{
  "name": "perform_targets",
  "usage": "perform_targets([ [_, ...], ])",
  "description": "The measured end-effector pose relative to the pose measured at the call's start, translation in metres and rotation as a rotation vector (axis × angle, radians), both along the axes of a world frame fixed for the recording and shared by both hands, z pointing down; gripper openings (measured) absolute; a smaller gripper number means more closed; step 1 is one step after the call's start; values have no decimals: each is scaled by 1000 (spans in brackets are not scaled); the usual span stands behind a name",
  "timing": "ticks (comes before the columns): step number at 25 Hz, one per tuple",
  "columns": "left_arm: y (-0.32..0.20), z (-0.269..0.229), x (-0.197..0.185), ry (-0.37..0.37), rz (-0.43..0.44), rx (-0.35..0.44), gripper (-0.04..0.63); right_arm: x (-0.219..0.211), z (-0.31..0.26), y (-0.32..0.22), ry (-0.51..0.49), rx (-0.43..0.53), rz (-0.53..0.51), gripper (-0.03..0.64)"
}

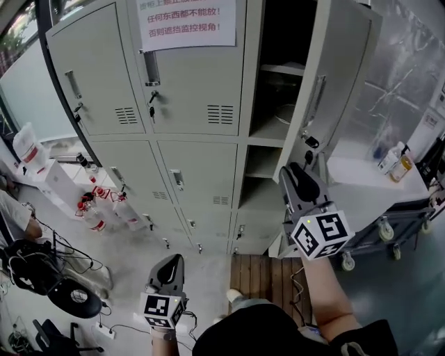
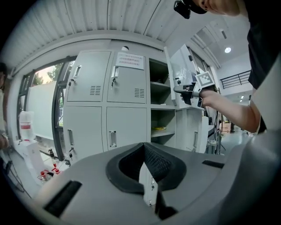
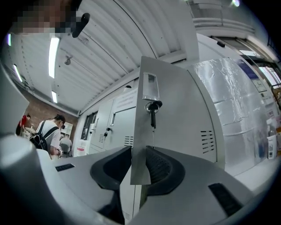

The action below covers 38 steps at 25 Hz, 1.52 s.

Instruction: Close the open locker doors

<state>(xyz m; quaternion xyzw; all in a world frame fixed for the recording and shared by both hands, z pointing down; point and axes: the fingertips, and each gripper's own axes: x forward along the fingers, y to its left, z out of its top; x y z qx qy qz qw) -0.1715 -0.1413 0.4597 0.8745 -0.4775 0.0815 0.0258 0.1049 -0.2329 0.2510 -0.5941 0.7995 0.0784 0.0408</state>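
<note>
A bank of grey lockers (image 1: 174, 90) stands ahead. The upper door (image 1: 341, 76) of the right column hangs wide open, baring shelves (image 1: 274, 125). My right gripper (image 1: 295, 174) holds that door's free edge. In the right gripper view the door (image 3: 175, 132) runs between both pads, and a key (image 3: 152, 110) sits in its lock just above my right gripper (image 3: 138, 162). A lower door (image 2: 193, 132) in the same column also stands open. My left gripper (image 1: 172, 261) hangs low in front of the lockers, away from them. Seen in its own view, the left gripper (image 2: 143, 147) is shut with nothing in it.
A white cart (image 1: 368, 177) with bottles (image 1: 393, 163) stands right of the open door. Spray bottles (image 1: 97, 208), cables and a black bag (image 1: 42, 271) lie on the floor at left. A paper notice (image 1: 186, 21) hangs on the lockers. People (image 3: 50, 132) stand far off.
</note>
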Motion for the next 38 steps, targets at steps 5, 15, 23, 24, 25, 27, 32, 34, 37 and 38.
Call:
perform_targets([
  [5, -17, -6, -6, -10, -31, 14, 17, -15, 1, -36, 5, -13, -16, 112],
  [15, -29, -6, -24, -17, -101, 7, 17, -22, 8, -98, -19, -70, 27, 118],
  [23, -35, 2, -24, -15, -144, -17, 17, -23, 15, -136, 29, -88, 49, 138],
  [24, -36, 2, -24, -16, -148, -19, 17, -23, 16, -140, 30, -92, 49, 141],
  [25, -36, 3, -23, -17, -152, -21, 17, -23, 17, -144, 29, -95, 47, 144],
  [27, -38, 4, -23, -18, -159, -24, 17, -23, 18, -150, 27, -103, 42, 149],
  [32, -43, 4, -24, -25, -170, -27, 17, -23, 20, -162, 26, -114, 35, 165],
  [34, -43, 5, -24, -29, -172, -26, 17, -22, 20, -165, 28, -115, 38, 168],
  [37, -44, 6, -27, -25, -181, -26, 17, -20, 20, -165, 30, -108, 38, 167],
  [38, -45, 6, -28, -20, -183, -26, 17, -21, 20, -165, 32, -105, 35, 167],
])
